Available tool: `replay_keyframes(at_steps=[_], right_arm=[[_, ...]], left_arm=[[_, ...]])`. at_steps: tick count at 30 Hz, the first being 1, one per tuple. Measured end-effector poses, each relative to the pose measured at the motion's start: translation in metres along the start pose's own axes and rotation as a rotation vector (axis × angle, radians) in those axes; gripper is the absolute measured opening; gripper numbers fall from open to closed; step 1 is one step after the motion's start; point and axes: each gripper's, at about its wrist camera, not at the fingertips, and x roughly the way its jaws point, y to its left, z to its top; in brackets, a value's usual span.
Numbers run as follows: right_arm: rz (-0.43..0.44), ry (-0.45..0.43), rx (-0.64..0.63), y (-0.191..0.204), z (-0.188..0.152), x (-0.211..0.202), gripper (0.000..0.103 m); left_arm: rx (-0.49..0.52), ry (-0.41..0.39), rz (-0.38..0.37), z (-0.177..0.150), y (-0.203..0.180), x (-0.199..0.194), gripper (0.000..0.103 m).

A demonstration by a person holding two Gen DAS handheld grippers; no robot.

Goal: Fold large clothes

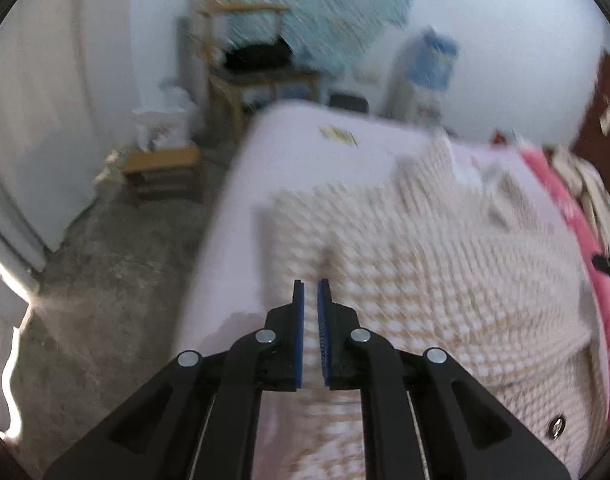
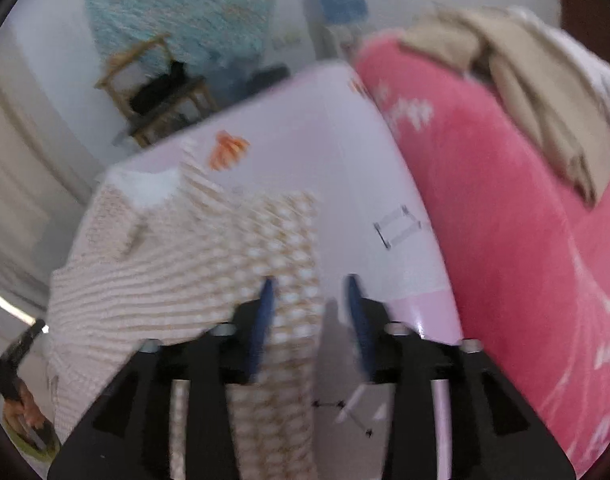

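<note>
Beige checked garment under my wide right gripper; left gripper nearly closed, empty. Regrip hem squarely.

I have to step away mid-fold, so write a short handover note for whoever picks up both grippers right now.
Left gripper: jaws nearly shut, nothing between them, above the beige-and-white checked knit garment.
Right gripper: open, holding nothing; the garment's edge lies under its left finger.
Garment lies spread on the pale lilac bed sheet, beside the pink blanket.
Done: it looks partly folded; blur hides how far.
Left: regrip an edge, finish folding, flatten.
</note>
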Motion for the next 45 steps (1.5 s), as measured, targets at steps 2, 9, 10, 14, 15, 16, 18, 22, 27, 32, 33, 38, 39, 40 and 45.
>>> replay_keyframes(at_steps=[2, 9, 10, 14, 15, 16, 18, 22, 27, 32, 33, 38, 39, 40, 45], right_arm=[[0.015, -0.045, -0.112, 0.022, -0.005, -0.019, 0.059], [0.027, -0.006, -0.328, 0.08, -0.022, -0.009, 0.059], [0.028, -0.006, -0.326, 0.082, -0.022, -0.006, 0.059], [0.037, -0.012, -0.262, 0.074, -0.021, 0.0, 0.059], [0.031, -0.014, -0.251, 0.071, -0.02, 0.001, 0.059], [0.024, -0.014, -0.244, 0.067, -0.021, 0.0, 0.059], [0.013, -0.011, -0.228, 0.06, -0.019, 0.001, 0.057], [0.004, 0.001, -0.194, 0.047, -0.018, 0.005, 0.055], [-0.019, 0.009, -0.221, 0.05, -0.02, 0.016, 0.048], [-0.019, -0.003, -0.25, 0.057, -0.002, 0.023, 0.034], [-0.028, 0.003, -0.258, 0.058, 0.003, 0.029, 0.033], [-0.09, 0.081, -0.231, 0.046, 0.016, 0.081, 0.029], [-0.081, 0.092, -0.216, 0.042, 0.017, 0.088, 0.03], [-0.066, 0.092, -0.192, 0.037, 0.018, 0.092, 0.031], [-0.069, 0.104, -0.174, 0.043, 0.019, 0.069, 0.034]], left_arm=[[-0.034, -0.055, -0.026, 0.005, 0.011, -0.017, 0.008], [0.053, 0.148, -0.105, 0.006, -0.022, 0.022, 0.033], [0.043, 0.178, -0.092, 0.006, -0.025, 0.035, 0.033], [0.001, 0.196, -0.101, 0.011, -0.026, 0.061, 0.031], [0.008, 0.184, -0.107, 0.013, -0.027, 0.061, 0.014], [0.017, 0.167, -0.103, 0.017, -0.03, 0.058, 0.008], [0.033, 0.12, -0.096, 0.023, -0.033, 0.049, 0.007], [0.025, 0.059, -0.061, 0.032, -0.031, 0.037, 0.007], [0.042, 0.112, -0.015, 0.016, -0.025, 0.065, 0.011], [0.022, -0.002, 0.013, 0.021, -0.022, 0.024, 0.011], [0.03, -0.045, 0.01, 0.023, -0.024, 0.011, 0.011], [0.103, 0.013, -0.073, 0.017, -0.049, 0.015, 0.011], [0.119, 0.062, -0.059, 0.014, -0.054, 0.028, 0.011], [0.127, 0.129, -0.027, 0.008, -0.056, 0.047, 0.011], [0.111, 0.117, -0.017, 0.0, -0.048, 0.045, 0.011]])
